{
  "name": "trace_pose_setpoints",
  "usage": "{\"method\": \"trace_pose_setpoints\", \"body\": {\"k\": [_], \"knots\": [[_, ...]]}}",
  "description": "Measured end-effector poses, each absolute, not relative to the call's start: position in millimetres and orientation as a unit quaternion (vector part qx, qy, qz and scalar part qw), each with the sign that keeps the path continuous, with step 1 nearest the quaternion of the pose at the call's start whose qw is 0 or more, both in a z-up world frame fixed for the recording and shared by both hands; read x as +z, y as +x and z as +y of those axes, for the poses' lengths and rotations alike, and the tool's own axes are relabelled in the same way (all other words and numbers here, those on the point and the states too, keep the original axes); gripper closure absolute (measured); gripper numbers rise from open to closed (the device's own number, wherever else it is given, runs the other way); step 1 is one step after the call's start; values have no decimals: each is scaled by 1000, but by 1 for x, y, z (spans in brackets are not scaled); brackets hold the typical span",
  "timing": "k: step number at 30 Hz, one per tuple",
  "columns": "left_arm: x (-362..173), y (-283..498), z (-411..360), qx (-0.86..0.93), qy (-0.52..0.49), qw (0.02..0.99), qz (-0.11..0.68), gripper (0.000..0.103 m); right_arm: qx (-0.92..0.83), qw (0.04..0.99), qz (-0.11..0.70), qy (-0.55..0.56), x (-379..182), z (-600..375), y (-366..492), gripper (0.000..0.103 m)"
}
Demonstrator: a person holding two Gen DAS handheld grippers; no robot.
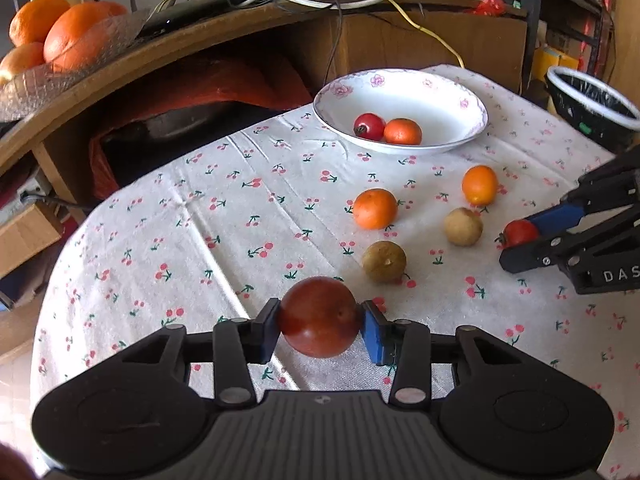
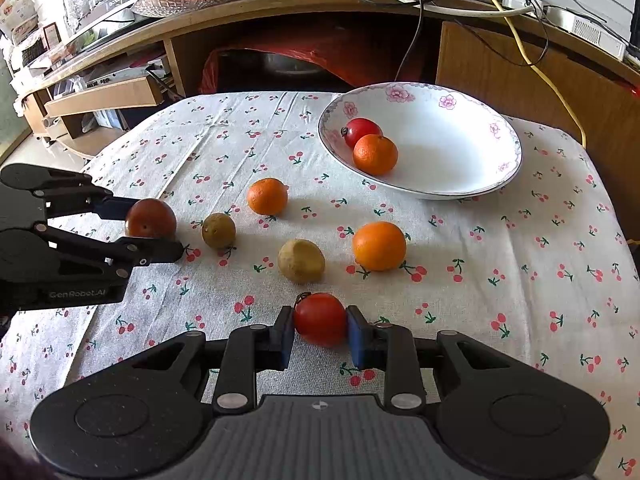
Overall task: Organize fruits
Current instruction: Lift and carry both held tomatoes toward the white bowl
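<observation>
Right now both grippers are loaded: the left gripper has its jaws closed onto a dark red fruit, pinched at its widest part, and the right gripper is clamped on a small red tomato with a bit of stem showing. Whether either fruit is lifted clear of the cherry-print tablecloth or only resting on it, I cannot tell for sure.

The goal looks like the white flowered bowl, which already holds one red fruit and one small orange touching each other on its left side; the right half is bare. Four fruits lie loose between the grippers and the bowl: two oranges and two brownish fruits.

To do this well, I'd lift each held fruit high enough to pass over the loose ones and the bowl's raised rim, and send one hand at a time, since the two tools would crowd the same dish. Release low over the empty side so nothing rolls or knocks the pair inside. Keep the squeeze gentle; the tomato looks soft.

Room is good on the cloth's left part; the bowl sits close to the far table edge, with a wooden shelf and cables just behind
</observation>
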State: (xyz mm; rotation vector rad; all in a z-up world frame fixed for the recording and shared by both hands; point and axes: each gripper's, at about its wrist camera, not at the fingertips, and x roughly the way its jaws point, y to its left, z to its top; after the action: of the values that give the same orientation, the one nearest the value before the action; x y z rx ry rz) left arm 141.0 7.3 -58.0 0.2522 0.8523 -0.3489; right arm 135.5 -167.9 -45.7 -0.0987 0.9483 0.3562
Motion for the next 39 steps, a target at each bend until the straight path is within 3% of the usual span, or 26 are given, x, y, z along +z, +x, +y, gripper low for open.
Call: {"method": "trace_pose_setpoints", "body": {"k": [19, 39], "knots": [[-52, 134, 4, -168, 117, 882, 424, 56, 170, 873, 455, -47, -39, -165, 134, 80], [-19, 160, -45, -219, 100, 893, 379, 56, 148, 894, 424, -15, -17, -177, 148, 80]]}}
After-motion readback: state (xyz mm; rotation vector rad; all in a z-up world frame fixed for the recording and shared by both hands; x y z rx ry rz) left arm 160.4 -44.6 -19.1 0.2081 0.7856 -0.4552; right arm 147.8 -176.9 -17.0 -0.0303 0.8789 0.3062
